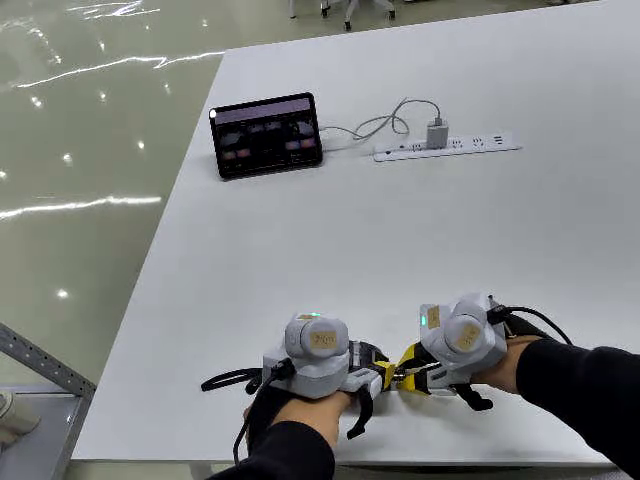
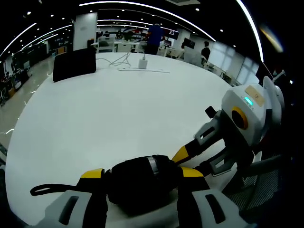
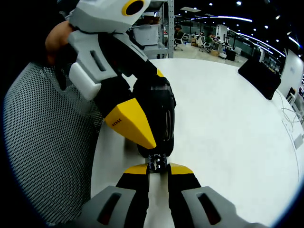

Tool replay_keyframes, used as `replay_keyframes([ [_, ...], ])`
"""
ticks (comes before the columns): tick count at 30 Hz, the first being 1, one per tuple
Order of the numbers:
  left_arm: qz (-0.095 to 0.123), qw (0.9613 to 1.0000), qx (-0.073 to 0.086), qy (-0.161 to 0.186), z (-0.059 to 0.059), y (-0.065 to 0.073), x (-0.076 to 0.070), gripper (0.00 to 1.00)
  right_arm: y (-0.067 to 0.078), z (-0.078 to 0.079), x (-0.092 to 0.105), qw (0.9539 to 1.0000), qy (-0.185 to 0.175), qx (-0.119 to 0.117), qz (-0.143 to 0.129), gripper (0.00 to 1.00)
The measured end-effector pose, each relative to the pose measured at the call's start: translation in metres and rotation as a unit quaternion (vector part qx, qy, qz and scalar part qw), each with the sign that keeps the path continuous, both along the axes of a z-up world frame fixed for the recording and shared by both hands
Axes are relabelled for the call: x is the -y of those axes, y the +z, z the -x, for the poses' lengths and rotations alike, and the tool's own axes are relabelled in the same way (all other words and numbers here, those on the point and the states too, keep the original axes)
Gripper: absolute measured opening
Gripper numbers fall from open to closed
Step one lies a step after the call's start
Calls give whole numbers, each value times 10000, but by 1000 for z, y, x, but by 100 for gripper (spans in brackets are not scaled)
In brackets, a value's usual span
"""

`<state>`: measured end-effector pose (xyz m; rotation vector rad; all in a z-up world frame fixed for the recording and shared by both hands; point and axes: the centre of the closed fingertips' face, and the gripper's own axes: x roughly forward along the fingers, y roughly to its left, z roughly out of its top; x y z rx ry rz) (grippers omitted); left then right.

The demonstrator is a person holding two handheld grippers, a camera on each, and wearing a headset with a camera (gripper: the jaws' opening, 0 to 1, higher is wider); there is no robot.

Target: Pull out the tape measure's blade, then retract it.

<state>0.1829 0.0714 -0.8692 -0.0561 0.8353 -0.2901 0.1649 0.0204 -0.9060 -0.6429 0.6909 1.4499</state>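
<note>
White table (image 1: 400, 250) in a large open workroom

The table stands on a glossy pale-green floor (image 1: 90, 120) that mirrors the overhead lights; a dark tablet (image 1: 266, 135) is propped near the far-left edge; to its right lies a white power strip (image 1: 450, 146) with a charger (image 1: 438, 132) plugged in; a perforated metal rail (image 1: 40, 362) shows at lower left; a long ceiling light strip (image 3: 232, 18) runs overhead; a grey mesh surface (image 3: 42, 156) lies beside the table edge; a tall metal rack (image 3: 166, 23) stands beyond.
</note>
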Motion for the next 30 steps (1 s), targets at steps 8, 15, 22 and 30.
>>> replay_keyframes([
  [8, 30, 10000, -3, -13, 1, 1, 0, 54, 0, 0, -2, 10000, 48, -1, -16, 10],
  [15, 50, 10000, -5, -7, 0, 0, 0, 54, 0, 1, -9, 10000, 73, -9, -42, 10],
  [22, 49, 10000, 9, 3, 1, 1, 0, 55, 0, 1, -8, 9999, 111, -19, -8, 10],
  [30, 48, 10000, 5, 0, 0, 0, 0, 55, 0, 1, -8, 10000, 91, -22, -5, 10],
])
